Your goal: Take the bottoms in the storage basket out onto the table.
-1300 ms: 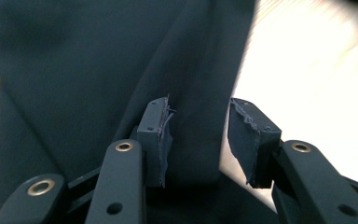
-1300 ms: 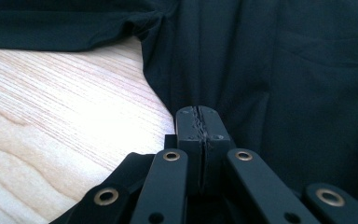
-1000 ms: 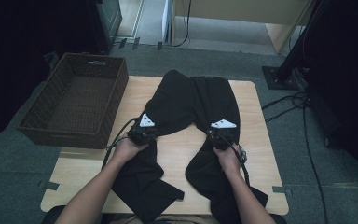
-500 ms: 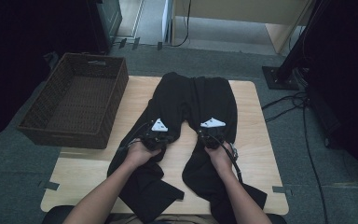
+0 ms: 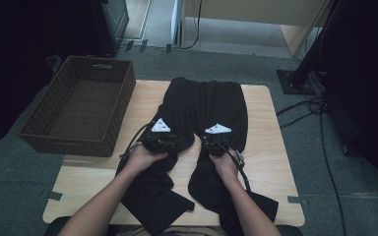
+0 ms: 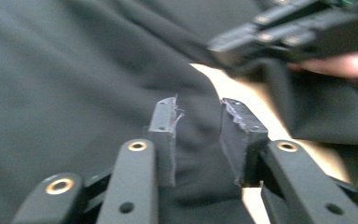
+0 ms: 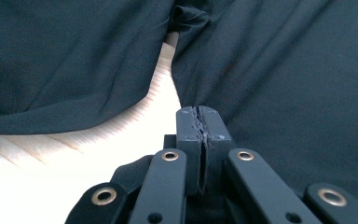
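Observation:
Black trousers [image 5: 206,103] lie on the wooden table [image 5: 270,147], waist at the far side, legs toward the person. My left gripper [image 5: 170,140] hovers over the left leg near the crotch. Its jaws have just been opening: in the left gripper view [image 6: 198,121] the pads stand apart, with dark cloth [image 6: 74,70] under and between them but not pinched. My right gripper [image 5: 211,141] rests at the right leg's inner edge. In the right gripper view [image 7: 199,116] its pads are pressed together on the hem of the trouser cloth [image 7: 284,70]. The right gripper [image 6: 298,32] is also seen blurred in the left gripper view.
A dark wicker basket [image 5: 78,108] stands off the table's left edge. Bare wood shows between the legs [image 7: 135,116] and along the right side of the table. Cables [image 5: 325,128] run over the grey floor at the right.
Both hands have moved inward toward each other, bringing the trouser legs closer together. The left gripper's jaws have come apart and released the cloth.

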`<state>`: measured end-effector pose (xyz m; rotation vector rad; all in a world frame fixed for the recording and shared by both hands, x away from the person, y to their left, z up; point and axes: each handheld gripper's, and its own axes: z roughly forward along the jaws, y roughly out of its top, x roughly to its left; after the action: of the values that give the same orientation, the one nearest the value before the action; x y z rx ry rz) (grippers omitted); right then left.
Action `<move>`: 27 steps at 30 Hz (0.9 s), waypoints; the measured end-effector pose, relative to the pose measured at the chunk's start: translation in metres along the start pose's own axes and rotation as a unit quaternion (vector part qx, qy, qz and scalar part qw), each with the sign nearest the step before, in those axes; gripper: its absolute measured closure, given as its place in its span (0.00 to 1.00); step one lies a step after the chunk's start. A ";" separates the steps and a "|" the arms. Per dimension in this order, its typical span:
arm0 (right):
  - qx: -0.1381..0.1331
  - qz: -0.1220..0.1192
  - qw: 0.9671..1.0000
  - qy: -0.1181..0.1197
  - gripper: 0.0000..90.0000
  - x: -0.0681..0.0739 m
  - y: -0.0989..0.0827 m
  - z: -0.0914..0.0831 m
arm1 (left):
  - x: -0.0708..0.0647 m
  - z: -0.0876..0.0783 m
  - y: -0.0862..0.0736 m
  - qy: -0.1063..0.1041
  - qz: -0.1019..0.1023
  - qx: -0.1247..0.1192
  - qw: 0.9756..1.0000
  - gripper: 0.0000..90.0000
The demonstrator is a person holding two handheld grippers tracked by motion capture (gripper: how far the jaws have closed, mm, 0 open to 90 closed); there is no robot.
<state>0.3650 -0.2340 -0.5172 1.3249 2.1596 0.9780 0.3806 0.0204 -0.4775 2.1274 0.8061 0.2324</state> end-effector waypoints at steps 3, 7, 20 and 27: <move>-0.001 0.000 1.000 0.000 0.98 0.000 -0.001 0.000 | 0.022 -0.007 -0.004 0.030 -0.021 0.001 0.999 0.69; -0.001 0.001 1.000 0.002 0.98 -0.001 -0.001 -0.001 | 0.042 -0.009 -0.014 0.067 -0.031 0.016 0.997 0.68; -0.004 -0.003 1.000 -0.001 0.98 -0.003 -0.003 -0.002 | 0.061 -0.006 -0.040 0.115 -0.043 0.036 0.992 0.65; -0.007 -0.001 1.000 -0.002 0.98 -0.002 -0.003 -0.002 | 0.051 -0.007 -0.043 0.117 -0.011 0.037 0.992 0.97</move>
<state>0.3629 -0.2374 -0.5188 1.3167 2.1472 0.9863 0.3971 0.0762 -0.5115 2.1858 0.9850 0.4532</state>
